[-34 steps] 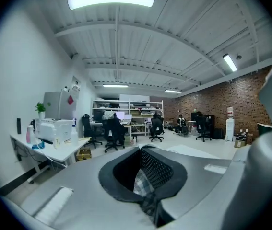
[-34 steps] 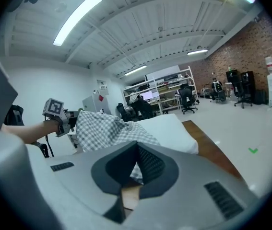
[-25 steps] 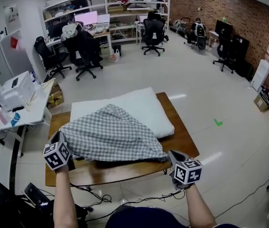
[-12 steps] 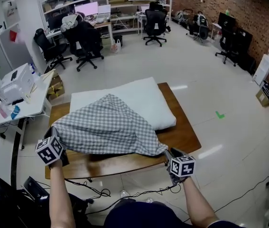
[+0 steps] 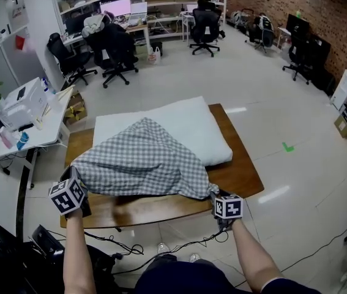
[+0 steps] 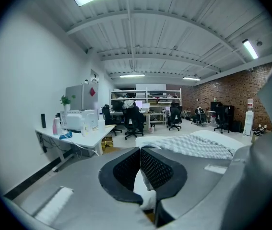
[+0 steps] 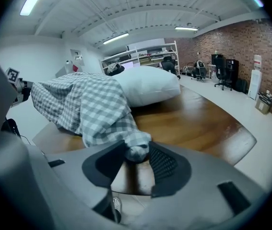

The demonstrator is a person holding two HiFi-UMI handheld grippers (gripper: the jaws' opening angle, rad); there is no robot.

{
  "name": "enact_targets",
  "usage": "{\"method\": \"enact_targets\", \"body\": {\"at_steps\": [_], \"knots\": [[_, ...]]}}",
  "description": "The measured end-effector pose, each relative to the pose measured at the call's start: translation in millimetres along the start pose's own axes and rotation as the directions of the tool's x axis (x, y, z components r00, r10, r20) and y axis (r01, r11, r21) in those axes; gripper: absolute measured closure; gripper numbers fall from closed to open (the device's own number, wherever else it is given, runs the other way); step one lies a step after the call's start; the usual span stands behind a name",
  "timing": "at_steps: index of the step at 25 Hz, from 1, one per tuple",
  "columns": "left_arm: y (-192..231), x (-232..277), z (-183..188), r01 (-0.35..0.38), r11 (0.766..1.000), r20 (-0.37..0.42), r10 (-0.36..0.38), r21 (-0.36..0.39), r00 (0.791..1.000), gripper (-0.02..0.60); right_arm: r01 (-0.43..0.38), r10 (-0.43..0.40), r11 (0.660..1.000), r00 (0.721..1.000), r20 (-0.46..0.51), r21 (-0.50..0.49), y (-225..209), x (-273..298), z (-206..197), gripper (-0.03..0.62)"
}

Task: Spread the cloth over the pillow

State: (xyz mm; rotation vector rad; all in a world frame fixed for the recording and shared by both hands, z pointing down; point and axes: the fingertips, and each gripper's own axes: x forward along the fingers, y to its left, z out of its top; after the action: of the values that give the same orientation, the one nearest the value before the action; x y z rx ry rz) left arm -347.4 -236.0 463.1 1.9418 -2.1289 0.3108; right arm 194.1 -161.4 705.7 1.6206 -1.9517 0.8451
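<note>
One view alone — left gripper pinching cloth.

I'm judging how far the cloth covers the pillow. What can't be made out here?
Near part of the pillow: head view, the checked cloth covers it.
How much cloth the left tongs pinch: left gripper view shows only a pale scrap; in head view the marker cube hides it.
Table under the cloth: head view, covered.

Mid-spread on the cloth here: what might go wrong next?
1. The right claw has just been opening with the cloth corner loose between its jaws at the table edge; it may slip off.
2. The left claw grips the other corner; pulling could uncover the pillow, already half bare.
</note>
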Motion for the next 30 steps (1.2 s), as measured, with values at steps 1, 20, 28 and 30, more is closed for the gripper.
{"method": "enact_targets", "body": {"at_steps": [1,20,28,30], "knots": [[0,0,-1,0.001,1.0,-0.002,-0.001,0.003,1.0,0.569,0.004,-0.005,1.0,1.0,-0.012,-0.01,-1,2,-1,0.445],[5,10,20,0.03,0.999,0.023,-0.031,0.012,0.999,0.569,0.08,-0.039,0.991,0.938,0.344,-0.105,-29,-94,164,0.565],[2,5,87,0.105,0.993,0.089,-0.11,0.061,0.99,0.569,0.151,-0.056,0.979,0.846,0.53,-0.139,-41,-157,274,0.565],[2,4,105,0.134,0.987,0.083,-0.141,0.084,0.987,0.569,0.178,-0.071,0.973,0.832,0.549,-0.144,-46,-168,296,0.565]]}}
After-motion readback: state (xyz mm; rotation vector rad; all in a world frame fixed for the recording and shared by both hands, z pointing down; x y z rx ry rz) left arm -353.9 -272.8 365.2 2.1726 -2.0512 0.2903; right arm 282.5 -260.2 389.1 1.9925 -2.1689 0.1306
